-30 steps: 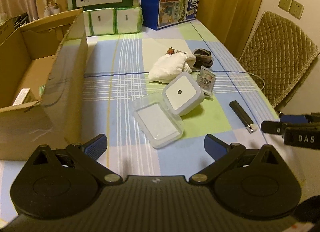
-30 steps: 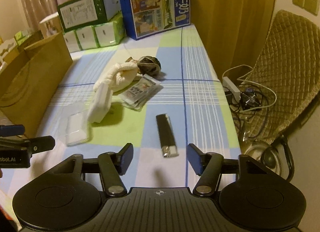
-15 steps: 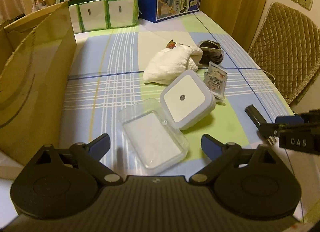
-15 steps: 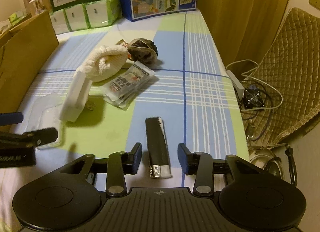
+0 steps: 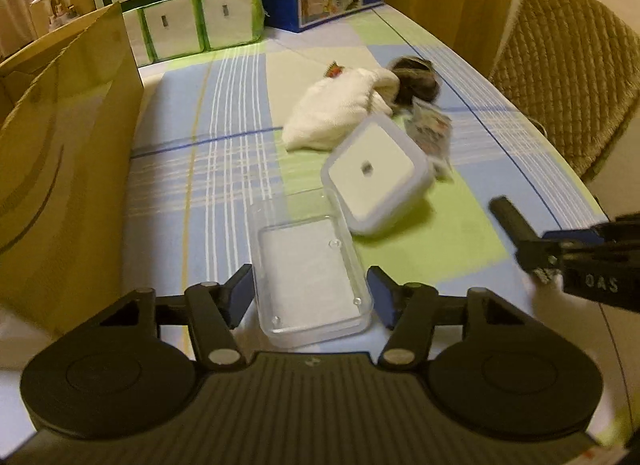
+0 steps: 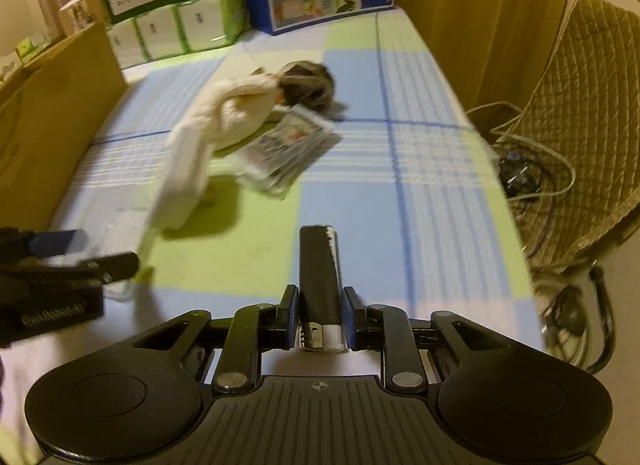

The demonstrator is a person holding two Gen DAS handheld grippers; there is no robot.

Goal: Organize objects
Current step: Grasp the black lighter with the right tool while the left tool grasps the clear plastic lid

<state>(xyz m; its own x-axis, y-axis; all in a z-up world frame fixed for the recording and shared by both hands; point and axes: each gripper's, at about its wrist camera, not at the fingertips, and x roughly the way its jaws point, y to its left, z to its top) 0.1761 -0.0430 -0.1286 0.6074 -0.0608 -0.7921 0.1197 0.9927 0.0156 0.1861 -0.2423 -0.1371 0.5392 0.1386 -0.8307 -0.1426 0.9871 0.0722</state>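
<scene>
In the left wrist view, the left hand-held gripper (image 5: 310, 297) is spread, with one finger on each side of the clear case (image 5: 312, 277), which lies flat on the table (image 5: 224, 169); the fingers are close to its walls but I cannot tell if they touch. Just behind the case a white square box (image 5: 376, 175) leans tilted, and further back lie a white cloth (image 5: 340, 109), a dark bundle (image 5: 416, 77) and a packet (image 5: 432, 133). The cardboard box (image 5: 68, 169) stands at the left edge. In the right wrist view, the right hand-held gripper (image 6: 320, 323) has its fingers narrowed around the black lighter (image 6: 320, 277), near its metal end; they look pressed on it, and the lighter lies along the table, not lifted. I judge the task is at an early stage: every loose thing in view is on the table, and both grasps are only beginning.
</scene>
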